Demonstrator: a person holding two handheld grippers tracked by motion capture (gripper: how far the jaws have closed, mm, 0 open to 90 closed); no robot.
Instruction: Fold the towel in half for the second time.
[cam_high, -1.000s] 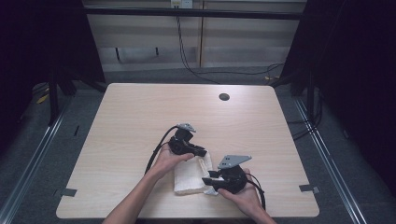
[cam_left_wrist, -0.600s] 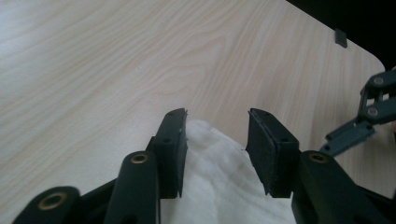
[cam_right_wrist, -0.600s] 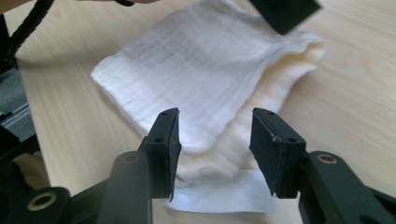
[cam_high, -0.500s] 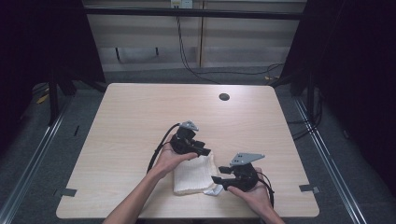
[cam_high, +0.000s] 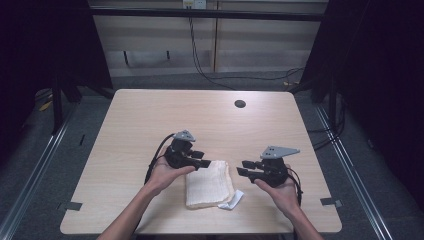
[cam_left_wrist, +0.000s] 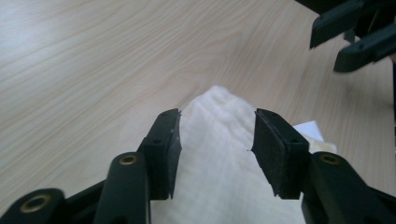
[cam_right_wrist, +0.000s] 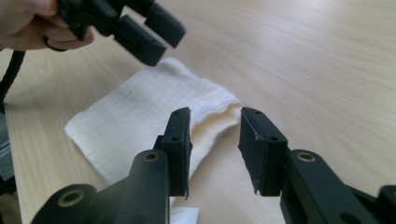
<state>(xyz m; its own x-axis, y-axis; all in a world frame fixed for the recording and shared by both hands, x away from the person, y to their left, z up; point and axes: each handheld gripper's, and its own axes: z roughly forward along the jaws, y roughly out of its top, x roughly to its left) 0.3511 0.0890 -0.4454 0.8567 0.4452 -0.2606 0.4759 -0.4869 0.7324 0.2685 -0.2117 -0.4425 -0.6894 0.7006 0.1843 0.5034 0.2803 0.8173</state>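
Two grippers hang over a folded cloth (cam_high: 207, 183) near the front edge of the table (cam_high: 150, 120). The cloth looks folded into a small, neat stack, so the folding seems mostly done; maybe one more fold or a tidy-up is left. A small white tag (cam_high: 233, 201) sticks out at its front corner. The left gripper (cam_high: 201, 159) is open, just above the cloth's back edge. The right gripper (cam_high: 244, 168) is open too, beside the cloth, holding nothing.

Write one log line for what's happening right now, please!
cloth: folded, flat on table | left gripper: open, over cloth | right gripper: open, beside cloth | nothing held
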